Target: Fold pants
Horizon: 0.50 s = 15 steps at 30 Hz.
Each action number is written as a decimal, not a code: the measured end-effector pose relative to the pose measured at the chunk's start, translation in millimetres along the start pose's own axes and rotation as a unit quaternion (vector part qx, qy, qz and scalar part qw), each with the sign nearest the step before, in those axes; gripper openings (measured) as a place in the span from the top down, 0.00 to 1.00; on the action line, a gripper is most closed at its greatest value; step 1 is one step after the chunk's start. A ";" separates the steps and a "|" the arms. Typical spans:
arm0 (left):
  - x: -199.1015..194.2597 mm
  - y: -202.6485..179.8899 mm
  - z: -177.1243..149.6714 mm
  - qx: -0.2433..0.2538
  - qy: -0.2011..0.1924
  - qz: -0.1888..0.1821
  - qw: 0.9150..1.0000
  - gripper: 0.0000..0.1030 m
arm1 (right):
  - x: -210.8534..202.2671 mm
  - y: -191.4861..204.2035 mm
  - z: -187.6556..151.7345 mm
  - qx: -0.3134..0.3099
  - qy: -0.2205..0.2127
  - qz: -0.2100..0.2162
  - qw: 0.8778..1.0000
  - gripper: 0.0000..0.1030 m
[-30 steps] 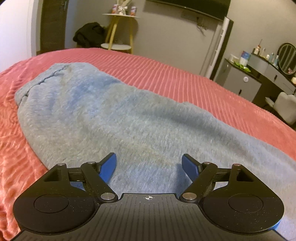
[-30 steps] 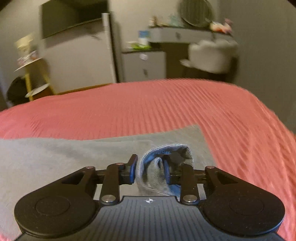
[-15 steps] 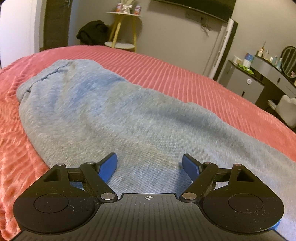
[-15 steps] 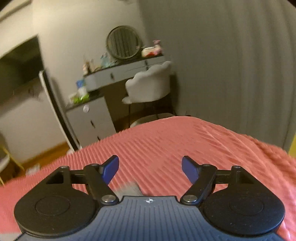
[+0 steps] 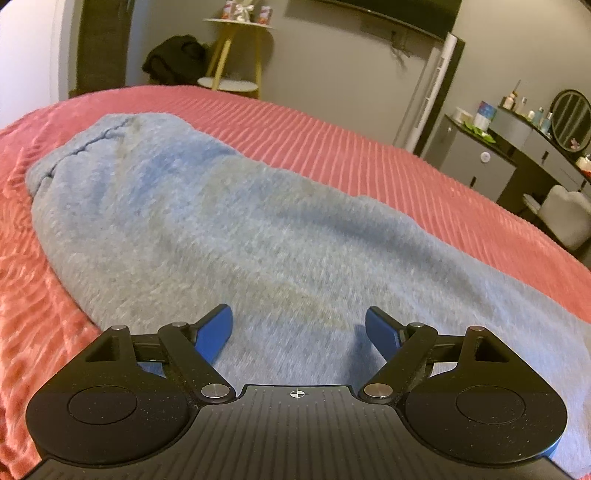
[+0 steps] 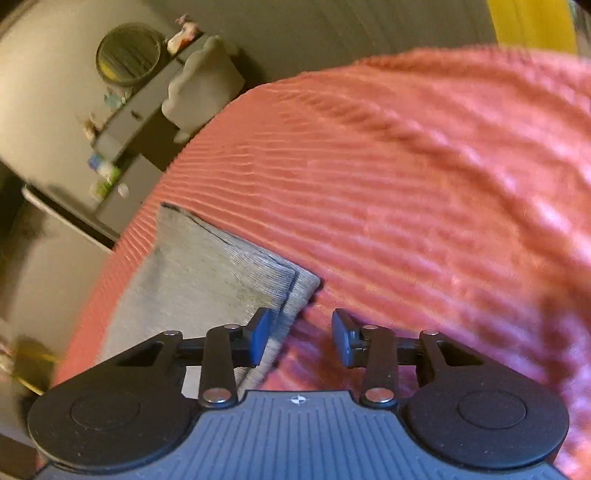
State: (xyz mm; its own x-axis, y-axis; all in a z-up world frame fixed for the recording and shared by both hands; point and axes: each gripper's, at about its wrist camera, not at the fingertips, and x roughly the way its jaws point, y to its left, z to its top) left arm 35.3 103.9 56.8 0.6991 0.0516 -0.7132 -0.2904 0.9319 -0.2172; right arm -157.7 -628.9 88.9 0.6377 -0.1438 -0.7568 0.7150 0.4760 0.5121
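Observation:
Grey-blue pants [image 5: 229, 229] lie stretched across the red ribbed bedspread [image 5: 351, 147], the waistband at the far left. My left gripper [image 5: 299, 321] hovers low over the middle of them, open, with nothing between its blue fingers. In the right wrist view the leg ends [image 6: 207, 273] lie stacked, their corner close in front of the gripper. My right gripper [image 6: 301, 328] is rolled to one side and its jaws are closing. The fabric edge runs just inside its left finger [image 6: 260, 328], and bedspread [image 6: 406, 203] shows in the rest of the gap. The pads do not press on the cloth.
Beyond the bed's far edge are a dresser with a round mirror [image 5: 569, 122], a white chair [image 5: 565, 218], a tall white panel [image 5: 428, 92] and a yellow-legged side table [image 5: 236, 55] with dark clothes beside it. A yellow patch [image 6: 532, 22] shows at the top right.
The right gripper let go of the bunched cloth, swung away with jaws wide, then rolled and came down at the leg-end corner with its jaws narrower. The left gripper has stayed put.

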 end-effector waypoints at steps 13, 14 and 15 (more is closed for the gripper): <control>-4.8 -6.0 -5.0 0.022 -0.003 0.023 0.999 0.17 | 14.1 28.0 8.4 -0.032 -0.006 0.096 0.995 0.92; -3.3 -3.7 -4.2 0.016 -0.001 0.025 1.000 0.17 | 2.8 21.9 7.8 -0.021 -0.032 0.127 0.991 0.92; -1.8 -1.3 -3.6 0.008 0.003 0.027 1.000 0.17 | -3.3 18.3 5.5 -0.026 -0.048 0.127 0.990 0.92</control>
State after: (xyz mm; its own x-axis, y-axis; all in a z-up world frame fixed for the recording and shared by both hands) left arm 32.1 101.4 56.0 0.6787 0.1001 -0.7276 -0.3174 0.9333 -0.1677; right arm -145.2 -624.5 102.9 0.8211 -0.0947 -0.5629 0.5140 0.5513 0.6572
